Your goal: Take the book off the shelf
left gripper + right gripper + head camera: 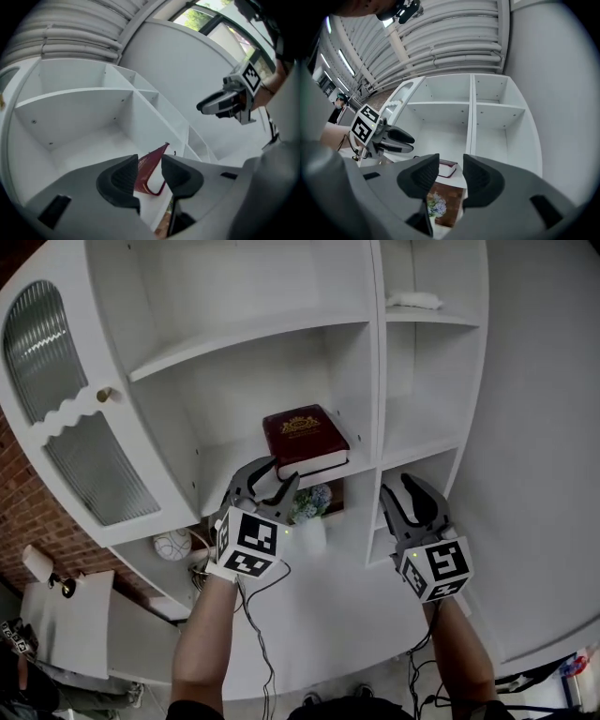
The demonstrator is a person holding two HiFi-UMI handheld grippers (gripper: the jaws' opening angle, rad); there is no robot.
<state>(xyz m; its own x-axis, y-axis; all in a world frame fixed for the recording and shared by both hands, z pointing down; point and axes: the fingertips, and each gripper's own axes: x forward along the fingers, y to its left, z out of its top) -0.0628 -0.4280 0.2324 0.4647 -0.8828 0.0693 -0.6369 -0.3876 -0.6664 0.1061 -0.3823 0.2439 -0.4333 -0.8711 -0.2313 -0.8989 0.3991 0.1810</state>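
A dark red book with a gold crest lies flat on a white shelf, its near end jutting past the shelf's front edge. My left gripper is at the book's near left corner. In the left gripper view the book fills the gap between the pads, so the left gripper is shut on it. My right gripper hangs to the right, below the book and apart from it. Its jaws stand open and empty, and the book shows far beyond them.
A vase of pale flowers stands in the compartment under the book. A cabinet door with ribbed glass and a round knob hangs open at left. A white bundle lies on an upper right shelf.
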